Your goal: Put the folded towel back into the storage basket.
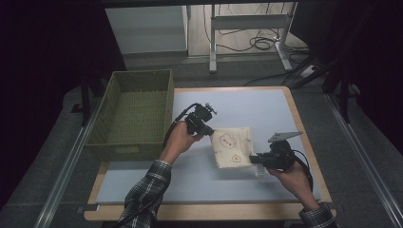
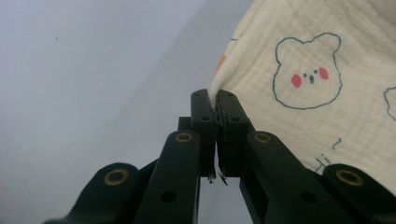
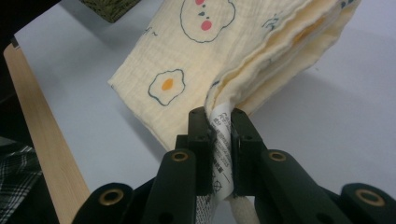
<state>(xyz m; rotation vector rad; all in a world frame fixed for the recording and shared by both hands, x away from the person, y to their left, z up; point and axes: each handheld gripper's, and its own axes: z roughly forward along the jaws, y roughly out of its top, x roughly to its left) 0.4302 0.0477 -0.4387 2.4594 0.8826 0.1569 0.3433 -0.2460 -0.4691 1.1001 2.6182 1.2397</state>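
A folded cream cloth (image 1: pixel 232 146) printed with bear faces and fried eggs hangs just above the pale blue mat (image 1: pixel 266 109), stretched between both grippers. My left gripper (image 1: pixel 209 131) pinches the cloth's far left corner, and in the left gripper view the jaws meet on the cloth (image 2: pixel 299 70) edge at my left gripper (image 2: pixel 215 100). My right gripper (image 1: pixel 254 160) clamps the near right corner. In the right gripper view its jaws are closed on the cloth (image 3: pixel 187 60) layers and a white care label (image 3: pixel 219 149) at my right gripper (image 3: pixel 217 116).
A green woven basket (image 1: pixel 105 118) stands at the table's left, its corner (image 3: pixel 109 7) showing in the right gripper view. The wooden table edge (image 1: pixel 304 137) frames the mat. Desk legs and cables (image 1: pixel 256 42) lie on the floor beyond.
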